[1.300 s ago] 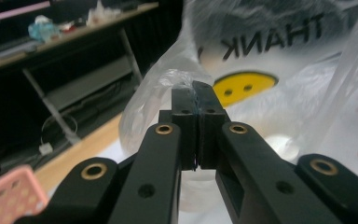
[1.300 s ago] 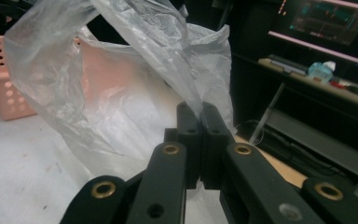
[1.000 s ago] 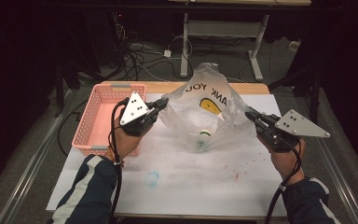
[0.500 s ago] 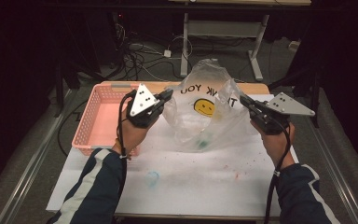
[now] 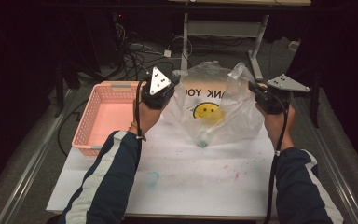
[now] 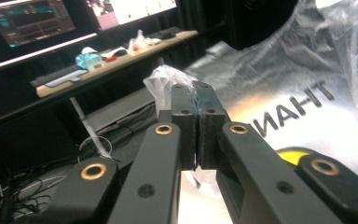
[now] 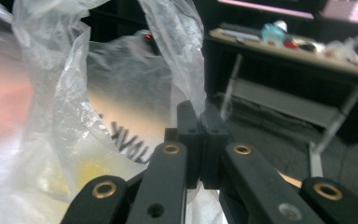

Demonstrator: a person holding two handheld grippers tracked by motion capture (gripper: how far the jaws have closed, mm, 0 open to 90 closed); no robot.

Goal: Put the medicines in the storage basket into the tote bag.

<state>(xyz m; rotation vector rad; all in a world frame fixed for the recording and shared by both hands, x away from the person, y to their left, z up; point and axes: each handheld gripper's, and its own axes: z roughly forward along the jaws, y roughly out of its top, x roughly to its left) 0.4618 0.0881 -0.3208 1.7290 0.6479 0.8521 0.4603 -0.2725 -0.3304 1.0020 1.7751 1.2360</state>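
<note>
Centre of the high view: clear plastic bag [image 5: 216, 109] stretched over white table [image 5: 191, 182]. Left gripper [image 5: 173, 87] and right gripper [image 5: 253, 88] each clamped tight on a bag handle.

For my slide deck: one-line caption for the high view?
Left gripper and right gripper pinch a clear smiley-face plastic bag open beside a pink basket.

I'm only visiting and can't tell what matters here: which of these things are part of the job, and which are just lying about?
Part of the job:
- plastic bag, held up by its handles
- left gripper, clamped on one handle
- right gripper, clamped on the other
- small item in the bag

Just lying about:
- pink basket
- paint-stained table sheet
</note>
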